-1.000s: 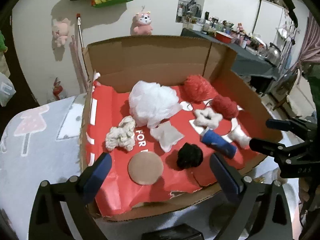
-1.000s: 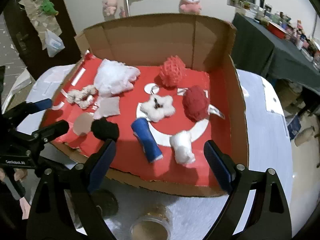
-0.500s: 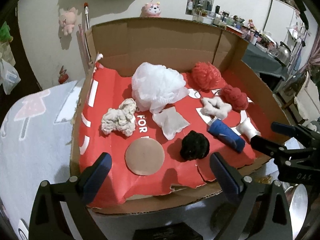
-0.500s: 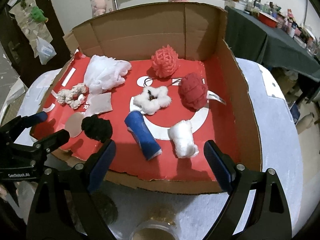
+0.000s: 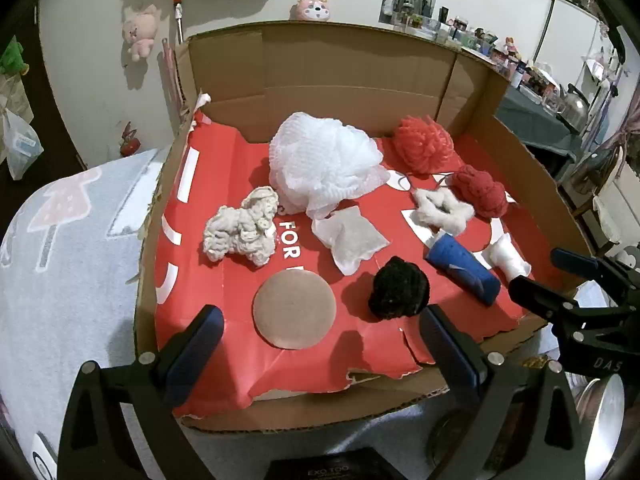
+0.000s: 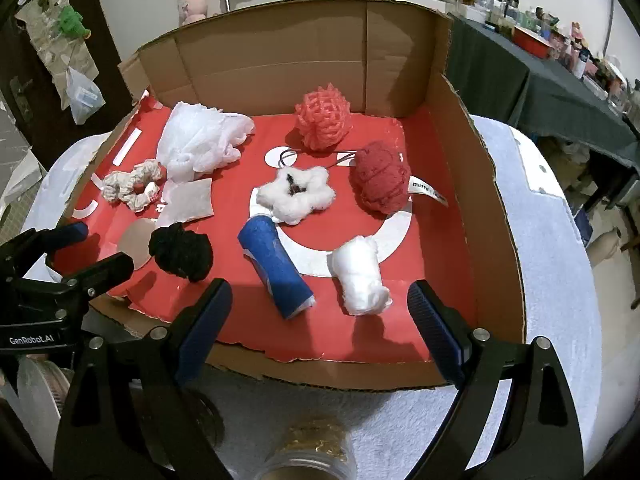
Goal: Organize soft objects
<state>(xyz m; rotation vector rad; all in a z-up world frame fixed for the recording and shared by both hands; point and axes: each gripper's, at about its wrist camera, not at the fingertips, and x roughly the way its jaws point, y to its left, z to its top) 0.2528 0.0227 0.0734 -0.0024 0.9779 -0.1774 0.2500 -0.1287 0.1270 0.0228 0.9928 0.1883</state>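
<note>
In the cardboard box (image 6: 492, 208), the blue roll (image 6: 276, 266) lies with its long axis running front-to-back, its near end white-edged, while both the left gripper (image 5: 320, 344) and right gripper (image 6: 320, 320) hover wide open, empty, bodies cropped.

box (image 6: 452, 160): open cardboard, red liner on floor, standing on the counter (image 6: 560, 280) under a pale cloth
blue roll (image 6: 276, 266): near box front edge, lying tilted, landmark for the rest
white wad (image 6: 360, 276): just right of blue roll, apart from it
white star-shaped fluff (image 6: 296, 194): just behind blue roll, touching its far end
black pom (image 6: 182, 252): left of blue roll, apart
tan disc (image 6: 134, 242): flat, beyond black pom, partly hidden by it
dark red ball (image 6: 380, 182): behind and right of blue roll, tag on its right
coral mesh puff (image 6: 324, 120): far behind blue roll, near back wall
white mesh puff (image 6: 200, 140): behind and left
cream scrunchie (image 6: 132, 186): far left
right tool (image 6: 320, 320): jaws wide, nothing between, over front edge
left tool (image 6: 86, 250): at box's left front corner, jaws apart, empty
</note>
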